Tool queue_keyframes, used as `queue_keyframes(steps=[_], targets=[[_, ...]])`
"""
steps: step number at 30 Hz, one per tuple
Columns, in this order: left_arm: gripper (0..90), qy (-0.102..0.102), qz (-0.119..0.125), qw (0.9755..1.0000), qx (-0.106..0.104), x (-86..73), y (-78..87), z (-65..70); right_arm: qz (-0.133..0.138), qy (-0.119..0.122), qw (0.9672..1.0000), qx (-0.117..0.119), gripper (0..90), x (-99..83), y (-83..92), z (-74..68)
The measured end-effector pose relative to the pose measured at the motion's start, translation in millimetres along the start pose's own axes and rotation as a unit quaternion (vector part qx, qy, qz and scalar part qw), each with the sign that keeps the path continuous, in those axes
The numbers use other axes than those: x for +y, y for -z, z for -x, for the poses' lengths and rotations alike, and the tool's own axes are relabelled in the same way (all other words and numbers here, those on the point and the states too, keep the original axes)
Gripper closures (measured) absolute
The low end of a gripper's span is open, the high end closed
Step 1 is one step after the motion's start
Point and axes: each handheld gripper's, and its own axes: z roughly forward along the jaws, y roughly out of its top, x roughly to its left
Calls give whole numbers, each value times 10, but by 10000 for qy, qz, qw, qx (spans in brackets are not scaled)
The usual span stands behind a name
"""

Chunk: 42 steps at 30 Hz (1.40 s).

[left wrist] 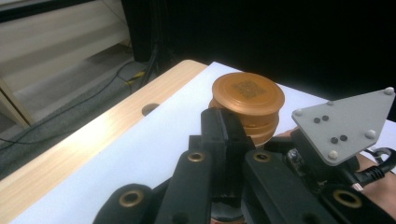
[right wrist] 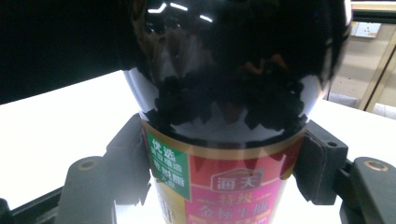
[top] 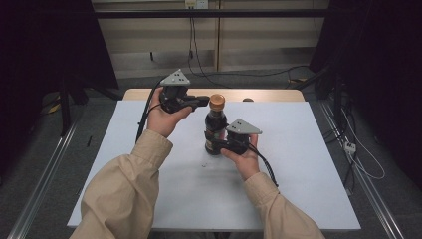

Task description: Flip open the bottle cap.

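In the high view, a dark bottle (top: 215, 130) with an orange-brown cap (top: 217, 101) stands upright on the white bench (top: 298, 164). The right gripper (top: 219, 144) comes in from the bottle's right side, low down, and its fingers close around the lower, labelled part of the bottle, one on each side. The person's right hand (top: 245, 158) holds the gripper just behind the bottle's base. The left gripper (top: 203, 101) is held higher up by the left hand (top: 161, 118); its fingers point toward the cap and end just beside it, at cap height. Both sleeves are beige.

In the left gripper view, the two black fingers (left wrist: 224, 135) lie pressed together with no gap and nothing between them. The cap (left wrist: 247, 95) sits right beyond their tips, its flat top and ribbed rim showing; whether the tips touch the rim cannot be told. To the right of the fingers is the grey three-cornered plate (left wrist: 348, 123) of the right gripper. To their left runs the bench's wooden edge (left wrist: 93, 135).

In the right gripper view, the bottle (right wrist: 233, 93) stands between the fingers, its glossy black shoulder above them. The label (right wrist: 224, 182), red and gold with a green patch, sits at finger level. The left finger (right wrist: 130, 163) and the right finger (right wrist: 320, 163) press against the bottle's sides, holding it.
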Motion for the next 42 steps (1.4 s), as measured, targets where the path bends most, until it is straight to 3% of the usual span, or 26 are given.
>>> queue_keyframes(steps=[2,6,9,12,14,16,20,31,33,35,36,39,42], targets=[[900,-140,-56,9999,2,7,17,9,-14,-5,10000,18,304,5,-7,2],[900,-157,-146,9998,7,0,15,45,-25,-28,10000,35,303,2,-10,6],[900,-174,-156,9997,-103,5,24,67,-24,-53,10000,46,303,0,-9,13],[900,-230,-256,9988,-345,23,5,123,-34,-46,10000,59,303,-1,-15,21],[900,-210,-253,9992,-247,39,-18,136,-46,88,10000,0,300,-6,-30,10],[900,-106,-219,9994,-230,36,-28,133,-28,24,10000,2,300,-15,-28,22],[900,-252,-281,9993,68,35,21,135,-87,44,9999,25,301,-3,-33,21],[900,-87,-190,9998,-54,29,12,72,-73,107,9999,-11,301,-28,-24,2],[900,-34,-162,9998,-83,29,6,81,-95,55,9999,-4,301,-31,-24,7],[900,-7,-140,9998,-115,33,-11,121,-335,-91,9994,41,295,-92,-54,17],[900,29,-124,9998,-124,39,-19,135,-226,-207,9995,59,296,-144,-59,22],[900,69,-100,9998,-173,33,-20,100,-162,-98,9998,-9,297,-160,-58,9],[900,-34,-165,9999,-16,37,4,65,-246,-26,9997,-19,295,-133,-80,2]])
